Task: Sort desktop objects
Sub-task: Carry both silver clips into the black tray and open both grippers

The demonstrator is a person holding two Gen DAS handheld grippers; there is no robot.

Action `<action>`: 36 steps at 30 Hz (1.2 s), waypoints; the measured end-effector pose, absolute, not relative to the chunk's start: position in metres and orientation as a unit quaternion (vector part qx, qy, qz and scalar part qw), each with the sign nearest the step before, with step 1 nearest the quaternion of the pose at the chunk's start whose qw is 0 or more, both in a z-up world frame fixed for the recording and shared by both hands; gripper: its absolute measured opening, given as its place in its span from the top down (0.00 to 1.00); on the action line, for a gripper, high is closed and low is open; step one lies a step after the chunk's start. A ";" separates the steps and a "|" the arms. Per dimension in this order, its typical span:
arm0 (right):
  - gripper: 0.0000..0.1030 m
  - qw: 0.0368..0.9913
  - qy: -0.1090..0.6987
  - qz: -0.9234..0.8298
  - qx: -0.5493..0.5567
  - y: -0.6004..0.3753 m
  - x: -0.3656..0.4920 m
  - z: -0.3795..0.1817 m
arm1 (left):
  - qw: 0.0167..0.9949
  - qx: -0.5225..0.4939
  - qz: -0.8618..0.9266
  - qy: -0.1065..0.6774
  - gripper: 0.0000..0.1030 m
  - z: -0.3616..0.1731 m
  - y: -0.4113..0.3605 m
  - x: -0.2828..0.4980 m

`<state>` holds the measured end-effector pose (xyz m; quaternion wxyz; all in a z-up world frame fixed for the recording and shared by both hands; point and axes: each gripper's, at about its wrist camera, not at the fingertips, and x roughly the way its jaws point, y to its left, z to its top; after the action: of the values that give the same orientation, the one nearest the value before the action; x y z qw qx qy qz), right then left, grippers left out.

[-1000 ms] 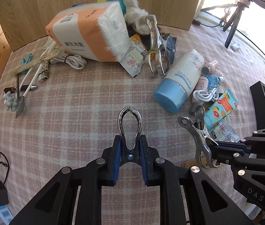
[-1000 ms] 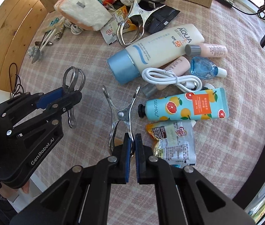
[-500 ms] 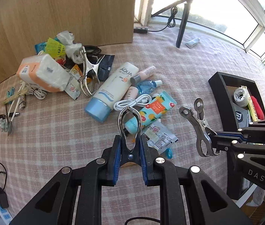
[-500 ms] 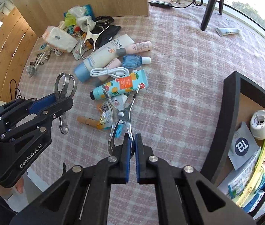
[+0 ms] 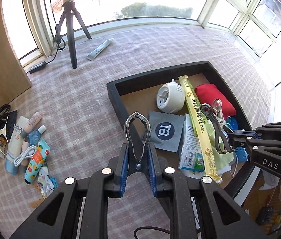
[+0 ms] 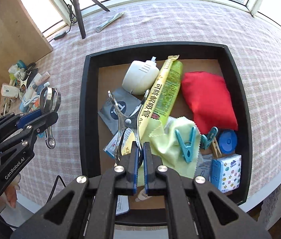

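Two metal clips held, two blue clothespins, one black tray

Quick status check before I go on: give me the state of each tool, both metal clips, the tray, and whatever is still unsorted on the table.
left tool: shut on a metal clip, beside the tray's left wall
left metal clip: held, off the table
right tool: shut on a second clip, over the tray
right metal clip: held, above the tray's contents
black tray: partly filled
leftover pile: unsorted, lying on the cloth
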<state>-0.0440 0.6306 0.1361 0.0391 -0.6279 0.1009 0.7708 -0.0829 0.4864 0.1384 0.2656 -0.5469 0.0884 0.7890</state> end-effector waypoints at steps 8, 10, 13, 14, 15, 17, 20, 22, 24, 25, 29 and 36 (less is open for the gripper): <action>0.96 0.084 0.131 0.770 -0.619 0.695 -0.016 0.139 | 0.303 -0.537 0.779 0.116 0.83 0.142 0.555 -0.069; 0.95 0.083 0.134 0.774 -0.614 0.701 -0.014 0.142 | 0.309 -0.529 0.780 0.124 0.79 0.145 0.566 -0.066; 0.83 0.090 0.136 0.779 -0.605 0.708 -0.013 0.146 | 0.307 -0.523 0.785 0.127 0.44 0.149 0.574 -0.063; 0.78 0.093 0.137 0.782 -0.601 0.709 -0.013 0.148 | 0.302 -0.519 0.789 0.130 0.47 0.150 0.574 -0.063; 0.77 0.095 0.135 0.784 -0.598 0.710 -0.013 0.150 | 0.300 -0.519 0.790 0.131 0.47 0.151 0.574 -0.063; 0.77 0.091 0.136 0.785 -0.598 0.709 -0.015 0.151 | 0.299 -0.523 0.788 0.129 0.48 0.151 0.572 -0.064; 0.77 0.085 0.134 0.786 -0.598 0.705 -0.018 0.153 | 0.294 -0.523 0.790 0.123 0.49 0.152 0.566 -0.066; 0.77 0.080 0.135 0.786 -0.598 0.701 -0.020 0.153 | 0.288 -0.524 0.792 0.120 0.49 0.152 0.561 -0.068; 0.77 0.076 0.134 0.786 -0.598 0.696 -0.023 0.154 | 0.284 -0.525 0.794 0.118 0.49 0.152 0.554 -0.069; 0.77 0.074 0.132 0.787 -0.599 0.693 -0.025 0.154 | 0.282 -0.525 0.795 0.118 0.50 0.151 0.550 -0.070; 0.77 0.061 0.125 0.787 -0.601 0.677 -0.031 0.153 | 0.270 -0.527 0.798 0.113 0.51 0.150 0.533 -0.072; 0.77 0.030 0.106 0.786 -0.608 0.639 -0.048 0.152 | 0.240 -0.534 0.805 0.098 0.52 0.145 0.485 -0.079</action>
<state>-0.0483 0.6391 0.1524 0.0305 -0.6078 0.1056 0.7864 -0.0791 0.4852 0.1448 0.2403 -0.5338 0.0982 0.8048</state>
